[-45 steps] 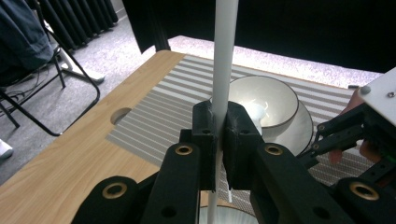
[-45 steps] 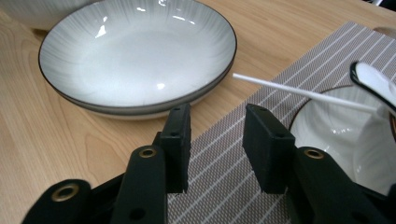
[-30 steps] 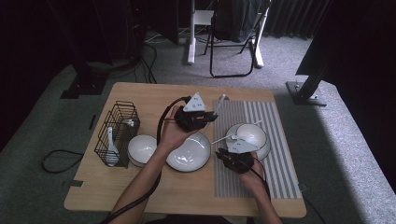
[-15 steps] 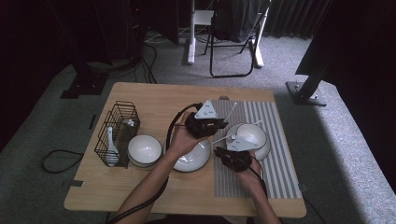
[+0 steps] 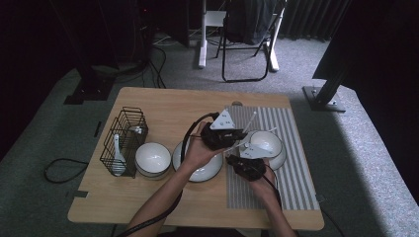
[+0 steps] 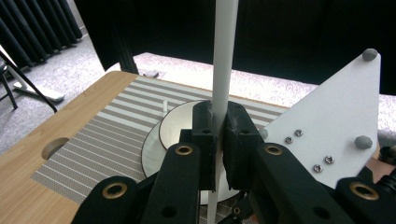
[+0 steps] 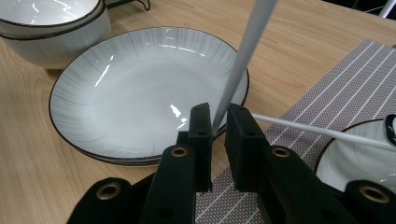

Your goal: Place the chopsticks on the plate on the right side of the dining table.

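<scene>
My left gripper (image 5: 238,139) (image 6: 220,121) is shut on a thin white stick (image 6: 223,65), which stands upright between its jaws. It hovers at the left edge of the striped mat (image 5: 291,163), beside a white bowl on a plate (image 5: 268,142) (image 6: 180,123). My right gripper (image 5: 239,156) (image 7: 217,122) sits just in front of it, shut on a second white stick (image 7: 243,60) that slants up and away. It points over the wide white plate (image 7: 140,93) (image 5: 200,170). Another white stick (image 7: 322,133) crosses beyond its right jaw toward the bowl's rim (image 7: 327,158).
A black wire basket (image 5: 129,129) with a white spoon (image 5: 117,150) stands at the table's left. A small white bowl (image 5: 153,157) (image 7: 42,32) sits between the basket and the wide plate. A folding chair (image 5: 247,34) stands on the carpet behind the table.
My left gripper has moved right with its stick, from above the wide plate to the mat's edge by the bowl. The right gripper has stayed in place.
</scene>
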Motion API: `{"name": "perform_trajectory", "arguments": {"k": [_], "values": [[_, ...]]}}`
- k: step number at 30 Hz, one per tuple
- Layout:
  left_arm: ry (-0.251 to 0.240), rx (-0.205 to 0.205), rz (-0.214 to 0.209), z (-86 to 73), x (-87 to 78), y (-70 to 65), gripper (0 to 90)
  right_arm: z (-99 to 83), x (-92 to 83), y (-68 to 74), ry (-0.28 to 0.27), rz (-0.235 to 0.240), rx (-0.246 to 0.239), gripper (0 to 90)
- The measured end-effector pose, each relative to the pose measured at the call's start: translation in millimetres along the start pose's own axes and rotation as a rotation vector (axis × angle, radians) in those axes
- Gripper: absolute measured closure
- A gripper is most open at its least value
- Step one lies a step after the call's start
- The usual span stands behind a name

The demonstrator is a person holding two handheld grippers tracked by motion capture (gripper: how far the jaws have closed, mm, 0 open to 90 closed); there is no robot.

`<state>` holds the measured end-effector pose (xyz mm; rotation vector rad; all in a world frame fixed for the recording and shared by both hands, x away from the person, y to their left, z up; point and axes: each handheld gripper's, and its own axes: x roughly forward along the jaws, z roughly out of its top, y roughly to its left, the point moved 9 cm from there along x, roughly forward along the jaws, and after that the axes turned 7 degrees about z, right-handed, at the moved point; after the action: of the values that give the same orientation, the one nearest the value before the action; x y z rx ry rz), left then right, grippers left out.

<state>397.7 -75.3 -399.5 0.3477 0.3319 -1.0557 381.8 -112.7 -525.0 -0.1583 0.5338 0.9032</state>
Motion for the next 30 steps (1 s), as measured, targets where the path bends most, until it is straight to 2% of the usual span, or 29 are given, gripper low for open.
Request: {"name": "perform_trajectory", "arguments": {"k": [1, 8, 11, 15, 20, 25, 27, 28, 30], "values": [[-0.008, -0.017, -0.01, 0.3, 0.7, -0.5, 85.1, -0.2, 0.3, -0.1, 0.001, 0.001, 0.0, 81.0], [-0.019, -0.037, -0.022, 0.9, -0.2, 0.8, 85.1, -1.7, 1.1, -1.7, 0.002, 0.012, 0.017, 83.9], [-0.021, -0.025, -0.032, 0.3, -1.0, -0.9, 84.5, -2.0, 0.6, -1.9, 0.001, 0.022, 0.029, 85.2], [-0.011, 0.02, -0.024, -3.9, -0.2, -3.8, 78.7, -3.5, -0.1, -2.5, 0.001, 0.036, 0.046, 86.6], [0.017, 0.038, -0.02, -17.3, 4.8, -6.7, 76.8, -3.2, -0.9, -2.7, -0.004, 0.043, 0.061, 86.6], [0.05, 0.031, -0.022, -36.9, 11.4, -7.4, 76.8, -2.2, -4.2, -6.0, -0.017, 0.039, 0.082, 86.6], [0.05, 0.031, -0.022, -36.9, 11.4, -7.4, 77.0, -2.1, -4.6, -6.4, -0.017, 0.039, 0.083, 86.6], [0.082, 0.038, -0.02, -49.7, 17.7, -8.3, 77.4, -2.0, -4.8, -6.4, -0.015, 0.037, 0.084, 86.5], [0.096, 0.037, -0.021, -56.2, 20.8, -8.9, 78.4, -1.8, -4.8, -6.3, -0.014, 0.036, 0.082, 86.5]]}}
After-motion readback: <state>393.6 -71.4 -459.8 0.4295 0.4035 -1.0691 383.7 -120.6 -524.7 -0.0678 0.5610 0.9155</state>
